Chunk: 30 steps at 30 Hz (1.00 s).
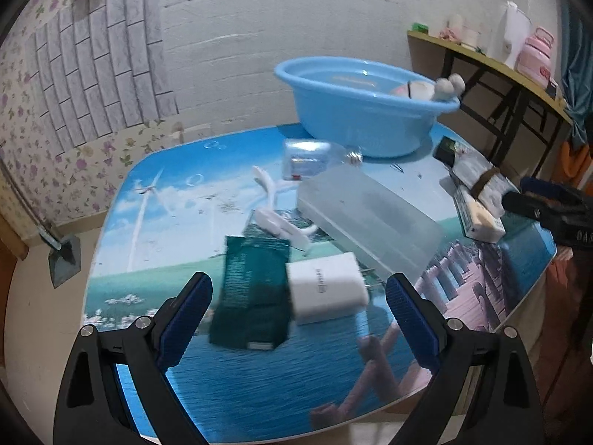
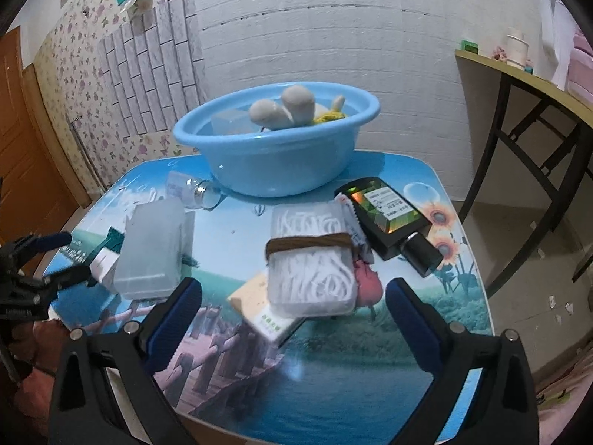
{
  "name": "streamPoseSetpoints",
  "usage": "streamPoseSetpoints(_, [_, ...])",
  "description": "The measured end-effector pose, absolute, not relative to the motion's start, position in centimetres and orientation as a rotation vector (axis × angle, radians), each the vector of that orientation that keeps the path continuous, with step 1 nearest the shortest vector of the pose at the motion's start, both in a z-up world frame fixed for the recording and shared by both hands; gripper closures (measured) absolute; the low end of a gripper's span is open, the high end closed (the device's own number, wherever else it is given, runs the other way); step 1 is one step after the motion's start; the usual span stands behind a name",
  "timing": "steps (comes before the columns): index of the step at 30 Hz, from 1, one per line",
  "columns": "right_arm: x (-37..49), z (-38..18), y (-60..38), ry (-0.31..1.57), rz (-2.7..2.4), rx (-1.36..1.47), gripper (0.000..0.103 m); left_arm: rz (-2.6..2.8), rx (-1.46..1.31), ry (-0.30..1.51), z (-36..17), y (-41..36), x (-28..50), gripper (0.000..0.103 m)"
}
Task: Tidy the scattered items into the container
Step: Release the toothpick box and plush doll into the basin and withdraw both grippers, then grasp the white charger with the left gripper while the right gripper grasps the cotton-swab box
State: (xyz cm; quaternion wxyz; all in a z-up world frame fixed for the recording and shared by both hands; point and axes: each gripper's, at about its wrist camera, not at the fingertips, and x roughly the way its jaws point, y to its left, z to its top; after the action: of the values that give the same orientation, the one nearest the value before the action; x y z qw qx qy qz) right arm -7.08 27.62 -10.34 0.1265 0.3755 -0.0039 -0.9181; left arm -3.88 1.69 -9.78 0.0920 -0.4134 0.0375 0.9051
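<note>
Left hand-held gripper gapes over the charger, right hand-held gripper over the bundle on the surface; charger stiff, light, likely slick, grip flat sides; bundle soft

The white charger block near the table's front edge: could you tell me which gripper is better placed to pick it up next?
Left. The left gripper hangs open with the white charger block lying between its fingers. The right gripper is open over the banded white bundle, farther from the charger.

White brick wall, floral wallpaper, wooden door
</note>
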Motion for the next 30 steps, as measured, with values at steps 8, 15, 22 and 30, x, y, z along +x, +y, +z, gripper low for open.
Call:
streamPoseSetpoints(8, [-8.8,-11.1,28.6,-0.029,-2.712,1.152,0.014,2.647,-1.268,0.157,-11.0,3.7,-4.8,0.008])
streamPoseSetpoints(15, [-9.2,-11.6,28.5,-0.027,-2.693,1.154,0.025,2.658,-1.323,0.124,-11.8,3.4,-5.5,0.021])
streamPoseSetpoints(22, [-9.3,-11.9,27.9,-0.001,-2.655,1.154,0.05,2.633,-1.293,0.119,-11.5,3.7,-5.1,0.04])
streamPoseSetpoints(30, [-8.5,-10.9,28.3,-0.032,-2.661,1.095,0.05,2.669,-1.258,0.063,-10.5,2.6,-4.9,0.04])
